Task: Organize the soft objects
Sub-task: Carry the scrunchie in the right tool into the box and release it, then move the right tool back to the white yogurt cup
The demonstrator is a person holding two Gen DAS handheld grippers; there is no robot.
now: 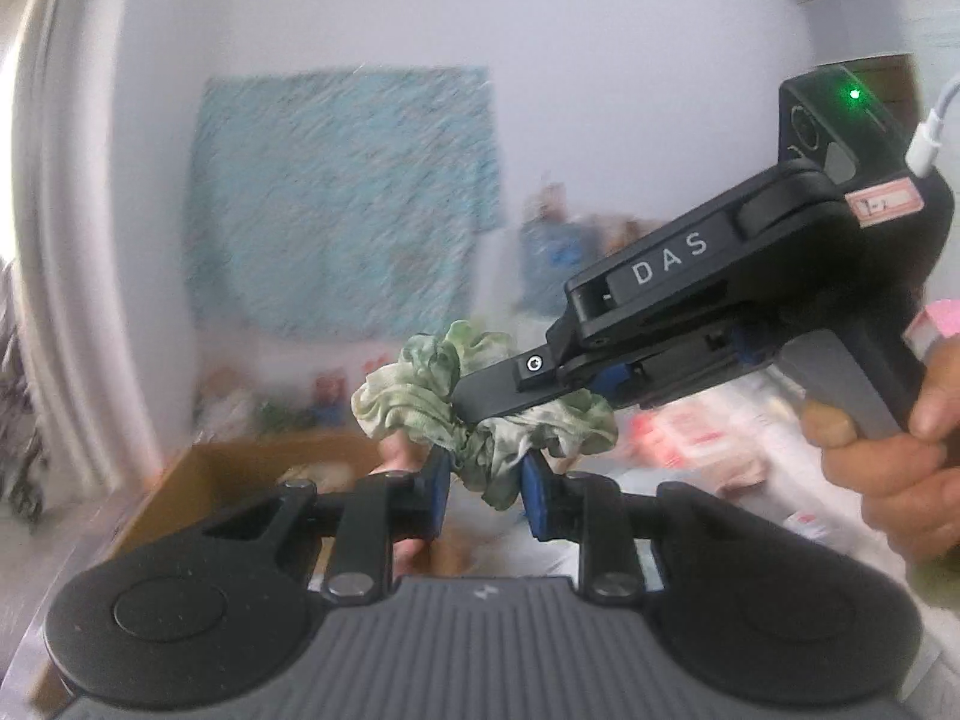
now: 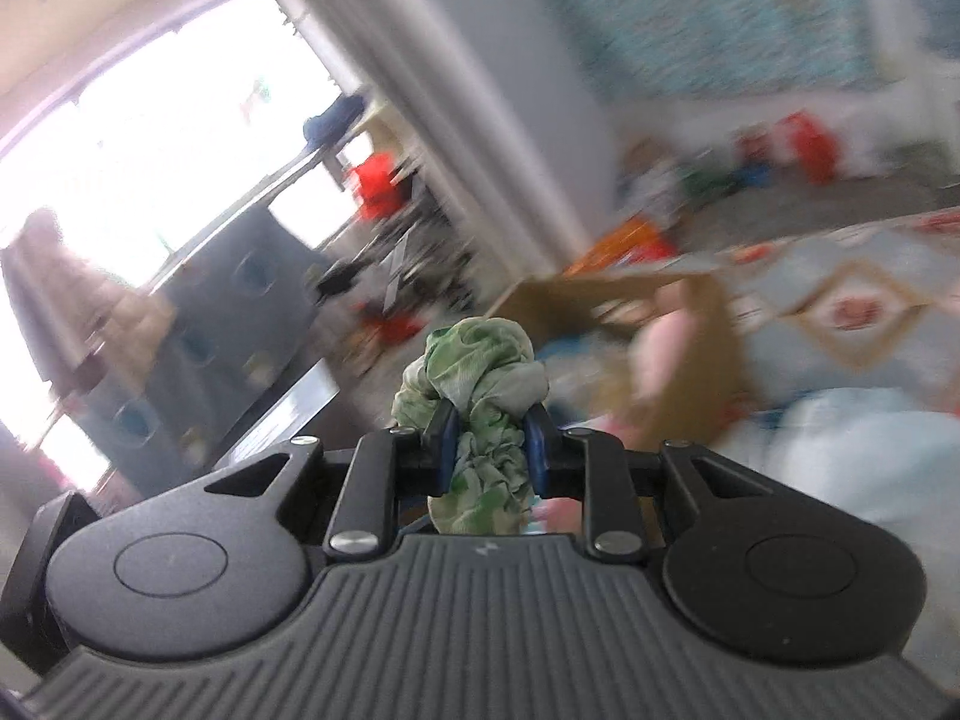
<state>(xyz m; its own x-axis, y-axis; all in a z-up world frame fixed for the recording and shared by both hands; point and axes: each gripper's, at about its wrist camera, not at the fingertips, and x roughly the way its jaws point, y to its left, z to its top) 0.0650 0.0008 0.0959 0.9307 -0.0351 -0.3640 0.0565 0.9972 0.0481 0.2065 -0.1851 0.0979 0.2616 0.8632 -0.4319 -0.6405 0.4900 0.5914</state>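
A pale green, crinkled scrunchie [image 1: 420,402] hangs in the air between both grippers. In the left wrist view my left gripper [image 1: 486,492] is shut on its lower fold, the blue pads [image 1: 441,492] pinching the fabric. My right gripper [image 1: 486,405] comes in from the right, held by a hand [image 1: 888,450], with its fingers sunk in the scrunchie's upper part. The right wrist view shows the same scrunchie [image 2: 480,360] bunched between the right gripper's [image 2: 489,444] blue pads, which press on it. Both views are blurred by motion.
An open cardboard box [image 1: 198,480] stands below and behind the scrunchie, with something pink [image 2: 654,348] inside the box [image 2: 714,324]. A patterned cloth surface [image 2: 852,306] lies to the right. A teal hanging [image 1: 342,198] is on the wall; toys clutter the floor.
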